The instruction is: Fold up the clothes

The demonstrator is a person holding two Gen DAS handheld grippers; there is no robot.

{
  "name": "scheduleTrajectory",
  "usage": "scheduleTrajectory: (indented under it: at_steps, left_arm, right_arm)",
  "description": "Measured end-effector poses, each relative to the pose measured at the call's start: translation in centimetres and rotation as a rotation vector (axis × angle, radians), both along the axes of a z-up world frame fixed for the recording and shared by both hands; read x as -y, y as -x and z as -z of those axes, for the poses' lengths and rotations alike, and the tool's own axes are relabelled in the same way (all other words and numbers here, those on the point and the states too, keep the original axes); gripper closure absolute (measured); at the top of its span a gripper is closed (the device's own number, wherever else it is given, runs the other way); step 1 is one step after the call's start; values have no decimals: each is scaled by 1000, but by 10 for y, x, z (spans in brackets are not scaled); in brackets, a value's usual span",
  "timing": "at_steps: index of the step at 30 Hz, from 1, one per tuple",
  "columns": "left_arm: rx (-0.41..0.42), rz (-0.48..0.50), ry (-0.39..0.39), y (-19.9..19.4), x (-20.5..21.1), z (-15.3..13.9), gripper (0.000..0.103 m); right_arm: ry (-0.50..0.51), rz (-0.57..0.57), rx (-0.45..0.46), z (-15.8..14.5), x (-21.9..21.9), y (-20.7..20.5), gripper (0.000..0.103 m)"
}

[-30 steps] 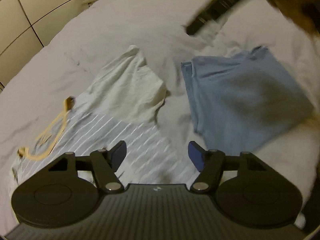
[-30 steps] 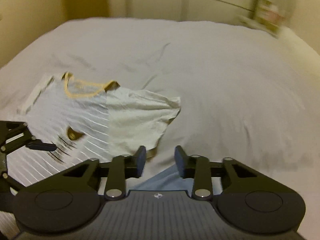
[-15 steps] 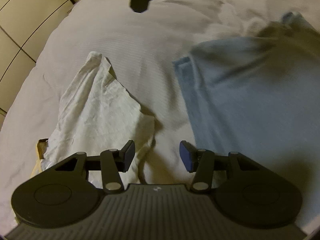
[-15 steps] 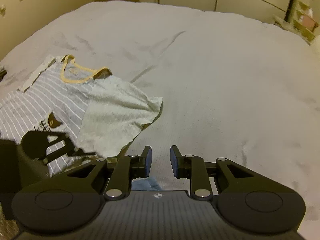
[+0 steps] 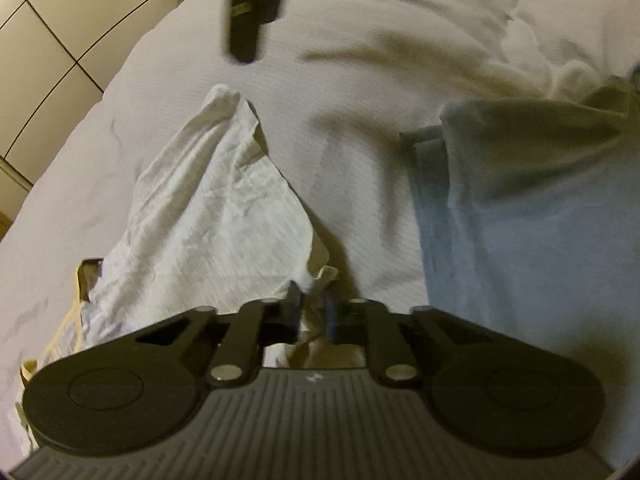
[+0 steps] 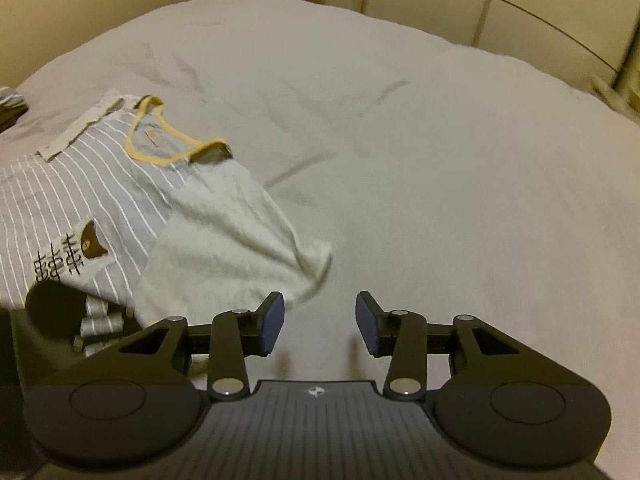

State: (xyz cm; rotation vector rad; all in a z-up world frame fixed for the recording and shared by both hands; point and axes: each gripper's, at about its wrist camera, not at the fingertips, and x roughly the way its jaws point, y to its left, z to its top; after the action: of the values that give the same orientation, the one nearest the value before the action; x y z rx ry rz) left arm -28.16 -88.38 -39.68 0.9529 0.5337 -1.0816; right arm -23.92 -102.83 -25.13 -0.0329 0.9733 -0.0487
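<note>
Left wrist view, bottom centre: your left tongs [image 5: 310, 314] are pinching down w/ jaws nearly together, and a bunched bit of the pale sleeve [image 5: 224, 220] is sitting between them. The sleeve is fanning out from that spot toward the upper left of the frame, wrinkled, w/ its far tip pointing up at centre-left. At lower left the yellow neckline [image 5: 56, 336] of the striped shirt is peeking out from under the sleeve cloth. At mid-right a folded blue garment [image 5: 520, 216] is lying flat on the bed [image 5: 344, 80], apart from the sleeve w/ a strip of bare sheet between. At top centre a dark, blurred shape is hanging over the bed; can't tell what it is. At far upper left, cupboard panels [image 5: 36, 56] are showing.

Right wrist view, bottom centre: your right tongs [image 6: 320, 320] are standing wide apart, blue pads facing each other, nothing between them, only sheet [image 6: 400, 160] showing thru the gap. Just beyond the left-hand pad the sleeve [image 6: 224, 240] is lying, its edge near that pad. To the left the striped shirt [image 6: 76, 192] is spreading front-up on the bed, w/ a small brown bear print and dark characters on the chest and the yellow neckline [image 6: 160, 136] further up. At lower left the other tool's dark body is overlapping the shirt hem. Past the shirt, wrinkled sheet is running to the top of the frame, then pale cupboard doors [image 6: 500, 16] at upper right.
</note>
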Motion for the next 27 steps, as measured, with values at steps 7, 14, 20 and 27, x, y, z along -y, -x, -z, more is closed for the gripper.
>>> scheduleTrajectory:
  at_steps: [7,14,20,27]
  left_arm:
    - [-19,-24,102,6,-14,-11,99]
    - [-88,-83,151,-1,-16,-18,98]
    - [-284,-263,262,-26,-20,-32,98]
    - [-608,-698,492,-88,-70,-39,98]
  right_arm:
    - [-39,-108,-38,27,14,-53,61]
    - [-147,-51,-161,41,39,-71,102]
    - [-133,58,-254,17,24,-92,101]
    - [-369,-44,-93,-5,-12,-142,82]
